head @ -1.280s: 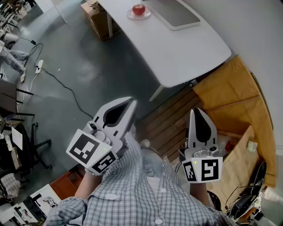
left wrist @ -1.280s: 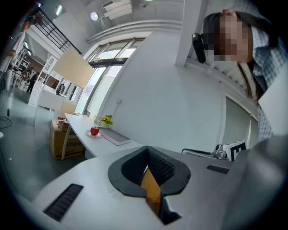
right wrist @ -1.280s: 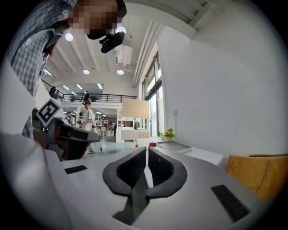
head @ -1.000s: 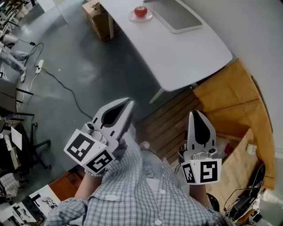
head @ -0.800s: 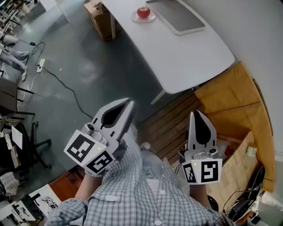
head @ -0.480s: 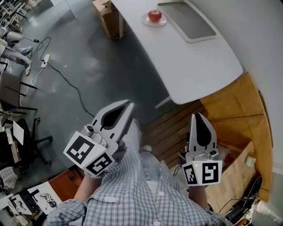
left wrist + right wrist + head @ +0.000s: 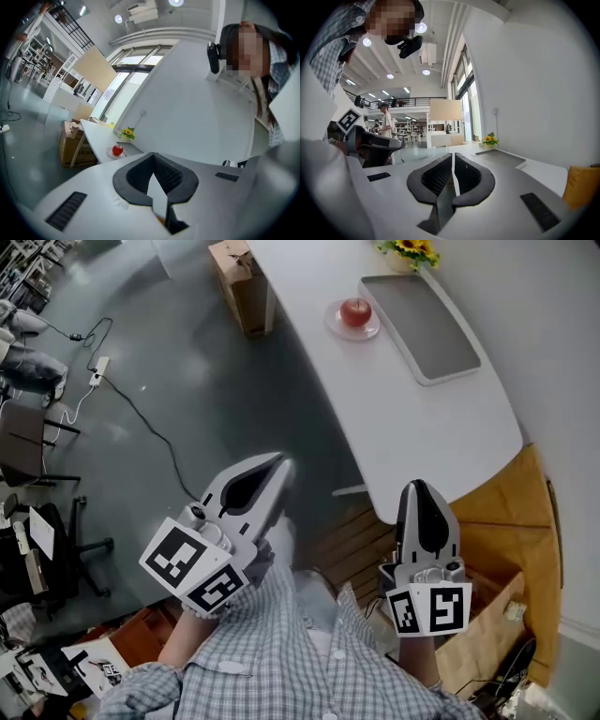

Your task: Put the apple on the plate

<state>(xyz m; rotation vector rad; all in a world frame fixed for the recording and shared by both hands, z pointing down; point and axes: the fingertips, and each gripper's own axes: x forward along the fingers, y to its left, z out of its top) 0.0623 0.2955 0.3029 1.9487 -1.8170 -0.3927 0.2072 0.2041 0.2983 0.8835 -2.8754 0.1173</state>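
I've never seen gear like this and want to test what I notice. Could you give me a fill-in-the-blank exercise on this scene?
1. The red apple sits on a small ____ on the white table.
2. Beside it lies a flat grey ____.
3. The left gripper and right gripper both have their jaws ____, holding nothing.

Missing words: plate; tray; shut.

grey tray [image 7: 419, 326] beside sunflowers [image 7: 409, 251], cardboard box [image 7: 237, 282].
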